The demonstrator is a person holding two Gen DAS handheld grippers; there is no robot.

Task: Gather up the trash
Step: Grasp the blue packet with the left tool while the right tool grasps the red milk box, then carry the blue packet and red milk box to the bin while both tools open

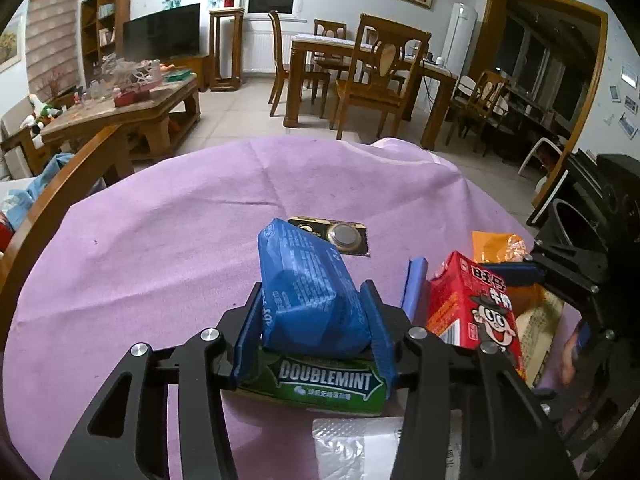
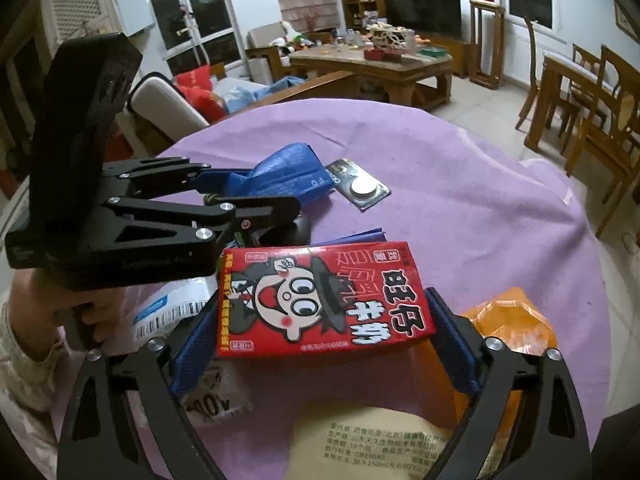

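In the left wrist view my left gripper (image 1: pixel 312 294) is shut on a blue tissue packet (image 1: pixel 308 280), its blue pads pressing both sides. The packet rests on a green Doublemint gum pack (image 1: pixel 320 384) on the purple tablecloth (image 1: pixel 160 260). From the right wrist view the left gripper (image 2: pixel 256 196) holds that blue packet (image 2: pixel 280 172). My right gripper (image 2: pixel 324 300) stands open around a red milk carton (image 2: pixel 320 300) lying between its fingers. The carton (image 1: pixel 476 312) also shows in the left view, with the right gripper (image 1: pixel 468 276) straddling it.
A button battery card (image 2: pixel 362 190) lies beyond the blue packet. An orange wrapper (image 2: pixel 516 316), a beige printed packet (image 2: pixel 380 444) and a white labelled bag (image 2: pixel 172 312) lie around the carton. A hand (image 2: pixel 92 312) holds the left gripper. A wooden chair back (image 1: pixel 52 200) curves along the table's left.
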